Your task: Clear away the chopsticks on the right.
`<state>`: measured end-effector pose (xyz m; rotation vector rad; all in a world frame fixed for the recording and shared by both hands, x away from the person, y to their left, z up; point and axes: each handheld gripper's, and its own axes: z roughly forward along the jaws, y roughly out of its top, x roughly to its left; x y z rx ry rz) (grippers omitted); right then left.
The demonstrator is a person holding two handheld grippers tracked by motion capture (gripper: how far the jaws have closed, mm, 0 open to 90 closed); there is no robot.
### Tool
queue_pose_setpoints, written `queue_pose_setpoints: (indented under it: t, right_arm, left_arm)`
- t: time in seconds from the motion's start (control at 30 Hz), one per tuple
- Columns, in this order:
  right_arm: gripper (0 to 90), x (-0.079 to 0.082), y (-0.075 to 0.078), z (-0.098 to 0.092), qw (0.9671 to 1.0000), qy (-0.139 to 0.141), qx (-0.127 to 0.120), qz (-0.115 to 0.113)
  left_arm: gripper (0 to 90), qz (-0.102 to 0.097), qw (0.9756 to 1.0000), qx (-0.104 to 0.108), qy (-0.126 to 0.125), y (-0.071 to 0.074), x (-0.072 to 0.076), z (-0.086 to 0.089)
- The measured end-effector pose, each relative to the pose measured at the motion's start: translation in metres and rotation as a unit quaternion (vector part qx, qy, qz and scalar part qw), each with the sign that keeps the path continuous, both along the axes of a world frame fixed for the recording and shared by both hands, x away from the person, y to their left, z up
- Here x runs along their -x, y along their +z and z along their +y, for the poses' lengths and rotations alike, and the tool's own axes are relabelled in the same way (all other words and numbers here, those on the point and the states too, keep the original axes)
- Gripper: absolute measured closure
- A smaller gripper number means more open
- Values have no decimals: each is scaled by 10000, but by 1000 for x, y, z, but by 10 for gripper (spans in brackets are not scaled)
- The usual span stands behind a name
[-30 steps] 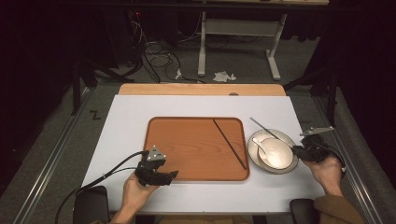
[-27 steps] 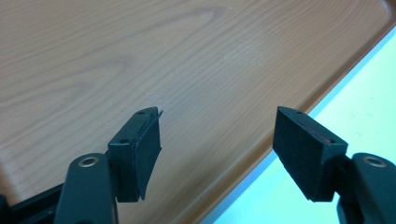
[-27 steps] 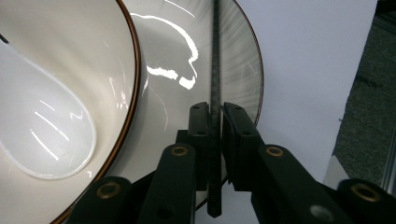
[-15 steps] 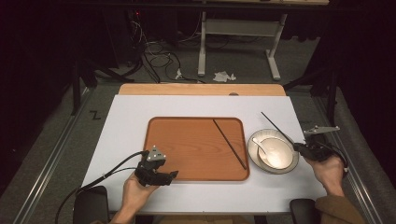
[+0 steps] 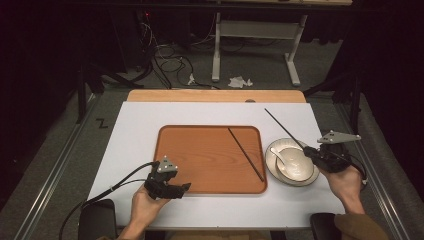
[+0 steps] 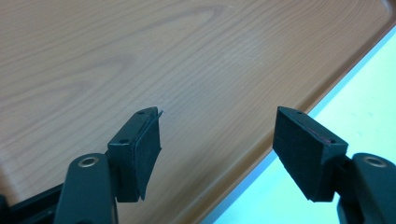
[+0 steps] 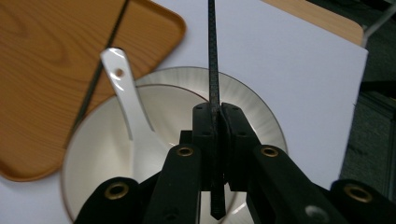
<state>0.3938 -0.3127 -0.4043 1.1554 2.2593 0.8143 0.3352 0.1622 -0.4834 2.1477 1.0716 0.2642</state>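
My right gripper (image 5: pixel 308 150) (image 7: pixel 215 116) is shut on the near end of a thin black chopstick (image 5: pixel 284 128) (image 7: pixel 212 46). The stick is held above the table and points to the far left. Below it a white bowl (image 5: pixel 292 160) (image 7: pixel 102 154) stands on a plate (image 7: pixel 252 102) with a white spoon (image 5: pixel 277 156) (image 7: pixel 126 102) in it. A second black chopstick (image 5: pixel 246 154) (image 7: pixel 100 70) lies slantwise on the right part of the wooden tray (image 5: pixel 200 155) (image 7: pixel 46 70). My left gripper (image 5: pixel 181 189) (image 6: pixel 217 144) hovers open over the tray's near left corner (image 6: pixel 140 56), with nothing between its jaws.
The tray and the bowl sit on a white board (image 5: pixel 135 130) laid over a wooden tabletop (image 5: pixel 215 96). The board's right edge is just beyond my right hand. Behind the table are cables, a metal stand and scraps of paper on the floor.
My right gripper closed on the chopstick beside the bowl and lifted it off the table, moving slightly right. The left gripper stayed put.
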Motion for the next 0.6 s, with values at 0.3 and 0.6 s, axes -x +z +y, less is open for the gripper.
queue_pose_setpoints:
  t: [0.3,0.6]
  right_arm:
    - [861,17,9,48,9983,554,-181,-89]
    - [861,19,-11,91,9947,978,-137,291]
  left_arm:
    - [321,-18,10000,11,-6,1,0,1]
    - [321,-29,10000,33,0,1,0,1]
